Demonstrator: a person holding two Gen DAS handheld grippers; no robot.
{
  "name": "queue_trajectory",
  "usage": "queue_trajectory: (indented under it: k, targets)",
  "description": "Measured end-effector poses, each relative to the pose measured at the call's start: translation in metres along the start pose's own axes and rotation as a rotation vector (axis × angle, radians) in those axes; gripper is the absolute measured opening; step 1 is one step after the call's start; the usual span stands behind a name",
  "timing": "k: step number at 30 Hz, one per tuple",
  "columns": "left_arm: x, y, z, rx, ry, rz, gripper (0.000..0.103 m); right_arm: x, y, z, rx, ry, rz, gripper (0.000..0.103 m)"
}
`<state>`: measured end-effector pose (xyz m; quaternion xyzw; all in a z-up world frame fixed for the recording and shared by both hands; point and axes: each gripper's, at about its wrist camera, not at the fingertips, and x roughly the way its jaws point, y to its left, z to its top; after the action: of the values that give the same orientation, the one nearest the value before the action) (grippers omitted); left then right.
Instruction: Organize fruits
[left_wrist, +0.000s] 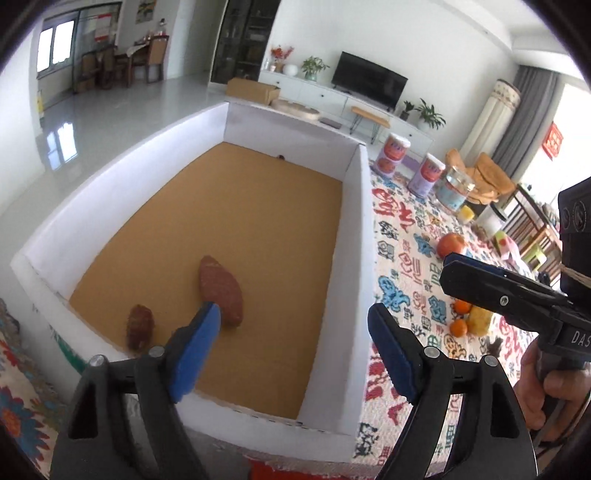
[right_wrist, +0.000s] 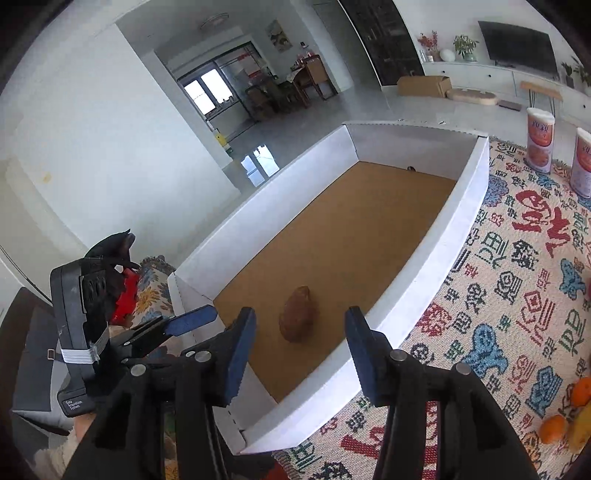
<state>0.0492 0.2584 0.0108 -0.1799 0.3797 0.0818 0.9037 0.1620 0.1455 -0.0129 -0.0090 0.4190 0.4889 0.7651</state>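
Note:
A white box (left_wrist: 354, 236) with a brown floor stands on a patterned cloth. Two reddish-brown sweet potatoes lie in its near end: a long one (left_wrist: 221, 290) and a small one (left_wrist: 139, 326). One (right_wrist: 298, 318) shows in the right wrist view. My left gripper (left_wrist: 295, 332) is open and empty above the box's near end. My right gripper (right_wrist: 301, 339) is open and empty over the box's near right wall (right_wrist: 436, 258); it also shows from the left wrist view (left_wrist: 480, 277). An apple (left_wrist: 451, 244), two small oranges (left_wrist: 459, 326) and a yellow fruit (left_wrist: 480, 320) lie on the cloth right of the box.
Two tall printed canisters (left_wrist: 393, 153) and a glass jar (left_wrist: 453, 188) stand at the cloth's far right. The patterned cloth (right_wrist: 517, 295) spreads right of the box. The oranges (right_wrist: 552, 428) sit at the right wrist view's lower right edge.

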Motion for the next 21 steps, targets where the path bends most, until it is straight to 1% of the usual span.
queue_trajectory:
  k: [1,2,4,6,8,9,11,12,13,14,15,16,17,18,19,21]
  targets:
    - [0.000,-0.020,-0.007,0.036,0.002,-0.036,0.088,-0.018,-0.008,-0.013,-0.022,-0.033,-0.037,0.067]
    - [0.004,-0.040,-0.016,0.068,0.011,-0.072,0.091,-0.035,-0.018,-0.029,-0.043,-0.064,-0.091,0.075]
    - [0.016,-0.082,-0.035,0.129,0.050,-0.151,0.094,-0.068,-0.042,-0.072,-0.069,-0.107,-0.235,0.076]
    - [0.043,-0.121,-0.053,0.189,0.117,-0.198,0.094,-0.099,-0.076,-0.120,-0.059,-0.115,-0.391,0.076]
    - [0.078,-0.152,-0.071,0.249,0.190,-0.193,0.094,-0.134,-0.116,-0.168,-0.017,-0.116,-0.549,0.076]
    - [0.092,-0.166,-0.080,0.284,0.205,-0.184,0.094,-0.152,-0.137,-0.191,0.012,-0.108,-0.630,0.076]
    - [0.120,-0.182,-0.089,0.341,0.205,-0.135,0.094,-0.185,-0.181,-0.222,0.088,-0.081,-0.783,0.076]
    - [0.133,-0.188,-0.087,0.353,0.200,-0.122,0.094,-0.204,-0.205,-0.233,0.148,-0.073,-0.845,0.076]
    - [0.145,-0.192,-0.083,0.354,0.192,-0.123,0.094,-0.220,-0.230,-0.240,0.211,-0.070,-0.885,0.076]
    - [0.153,-0.195,-0.076,0.357,0.161,-0.115,0.094,-0.234,-0.253,-0.245,0.269,-0.064,-0.916,0.076]
    - [0.159,-0.196,-0.070,0.362,0.130,-0.097,0.094,-0.244,-0.275,-0.247,0.324,-0.046,-0.947,0.077]
    - [0.168,-0.196,-0.064,0.363,0.124,-0.071,0.095,-0.250,-0.294,-0.246,0.370,-0.025,-0.967,0.077]
    - [0.178,-0.198,-0.056,0.371,0.134,-0.042,0.102,-0.257,-0.312,-0.247,0.406,-0.010,-0.968,0.077]
    - [0.187,-0.201,-0.050,0.385,0.144,-0.021,0.103,-0.262,-0.326,-0.246,0.428,-0.035,-0.942,0.085]
    - [0.195,-0.204,-0.045,0.411,0.147,0.006,0.103,-0.265,-0.337,-0.245,0.446,-0.045,-0.950,0.085]
    - [0.202,-0.204,-0.039,0.415,0.149,-0.011,0.103,-0.265,-0.347,-0.240,0.468,-0.062,-0.955,0.095]
